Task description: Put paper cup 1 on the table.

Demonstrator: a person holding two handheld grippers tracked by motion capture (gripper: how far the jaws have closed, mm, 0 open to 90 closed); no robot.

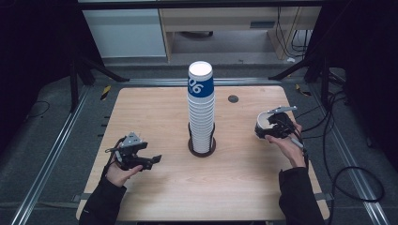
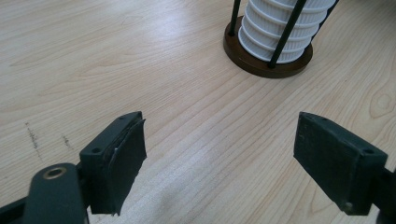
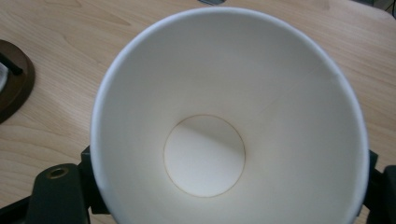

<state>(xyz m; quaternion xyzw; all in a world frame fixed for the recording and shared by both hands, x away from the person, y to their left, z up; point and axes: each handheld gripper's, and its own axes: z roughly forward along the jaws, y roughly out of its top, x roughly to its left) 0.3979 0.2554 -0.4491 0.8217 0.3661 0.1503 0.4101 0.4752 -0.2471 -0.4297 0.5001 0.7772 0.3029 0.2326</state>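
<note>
Two grippers: each is held in one of the person's hands over a pale wooden table [image 1: 155,197], one to either side of a tall stack of cups.
Cup stack: a tower of nested white paper cups [image 1: 201,112], the top one upside down with a blue band and white numerals, stands in a round dark holder [image 1: 202,149] with thin upright rods at mid-table.
Right gripper: the right gripper [image 1: 274,125], near the table's right edge, is clamped on a single white paper cup [image 3: 224,121]; its jaws press the cup's outer wall from both sides, and the cup's open mouth faces the camera that rides on the gripper.
Left gripper: the left gripper [image 2: 219,158] hangs low over bare wood at the near left, jaws spread wide with nothing between them.
Step in hand: judging by the layout, one cup is being carried apart from the stack, well to its right.
Next move: probably setting the cup on the table; that calls for lowering it level, then easing the jaws so the thin wall is not crushed or tipped.
</note>
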